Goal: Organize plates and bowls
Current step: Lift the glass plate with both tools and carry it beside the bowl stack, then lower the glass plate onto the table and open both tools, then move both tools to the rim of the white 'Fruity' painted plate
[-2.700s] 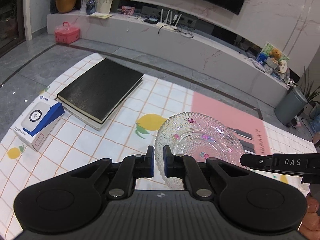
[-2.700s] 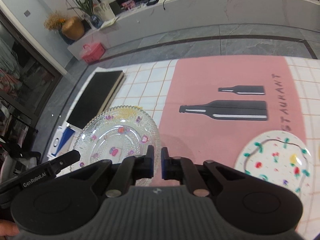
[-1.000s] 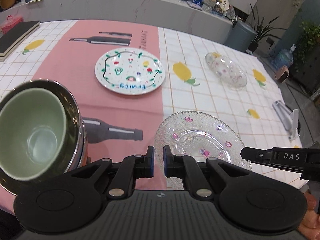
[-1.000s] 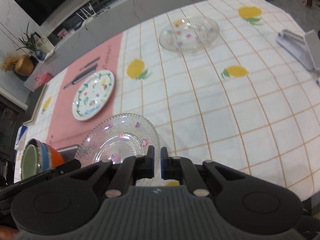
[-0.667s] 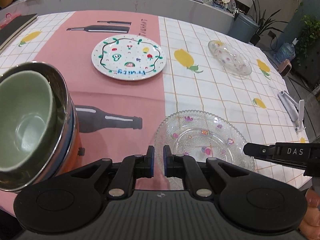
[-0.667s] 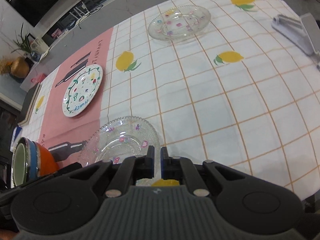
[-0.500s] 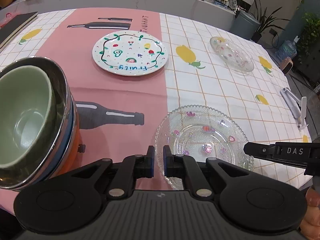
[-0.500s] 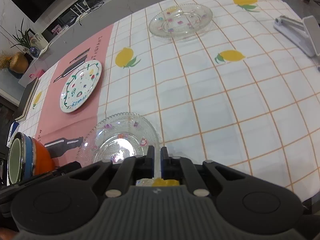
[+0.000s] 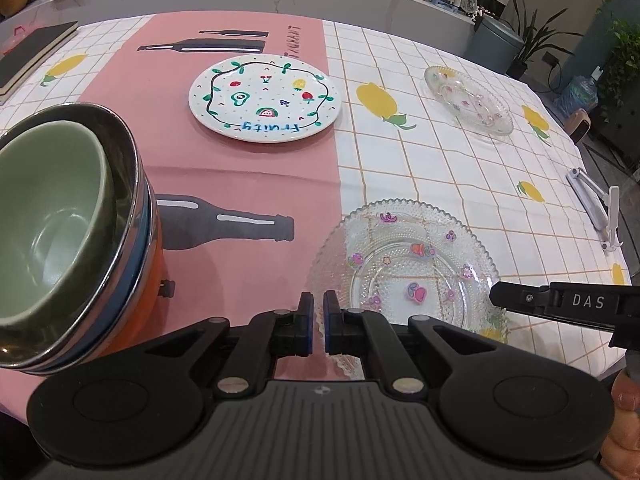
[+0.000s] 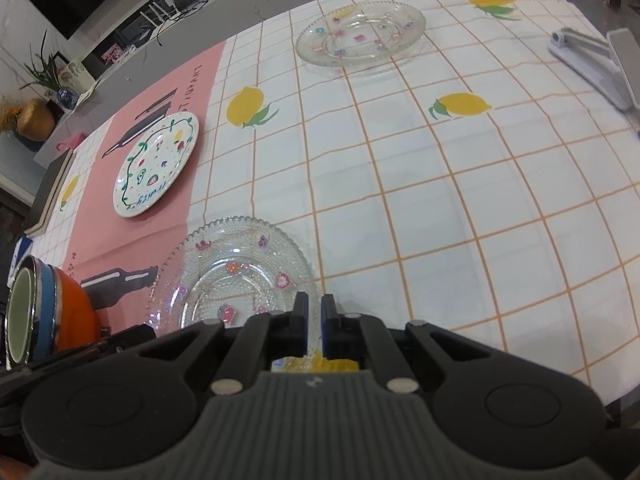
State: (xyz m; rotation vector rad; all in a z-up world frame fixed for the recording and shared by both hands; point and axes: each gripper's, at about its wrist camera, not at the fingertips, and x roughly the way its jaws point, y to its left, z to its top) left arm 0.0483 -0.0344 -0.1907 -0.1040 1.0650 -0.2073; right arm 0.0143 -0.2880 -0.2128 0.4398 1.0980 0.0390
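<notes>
Between both grippers' nearly closed fingers (image 9: 306,320) sits the glass plate's (image 9: 404,264) rim (pinched each side).

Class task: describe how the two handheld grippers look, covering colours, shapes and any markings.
Both grippers, left and right, are matt black: ribbed grey-black body, two round discs, silver pivot pins, linkage arms, blue-edged finger pads. The other gripper's side, seen in the left view, reads "DAS" in white.

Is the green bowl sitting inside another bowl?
Yes. The green bowl is nested inside a metal-rimmed bowl, whose rim rings it.
</notes>
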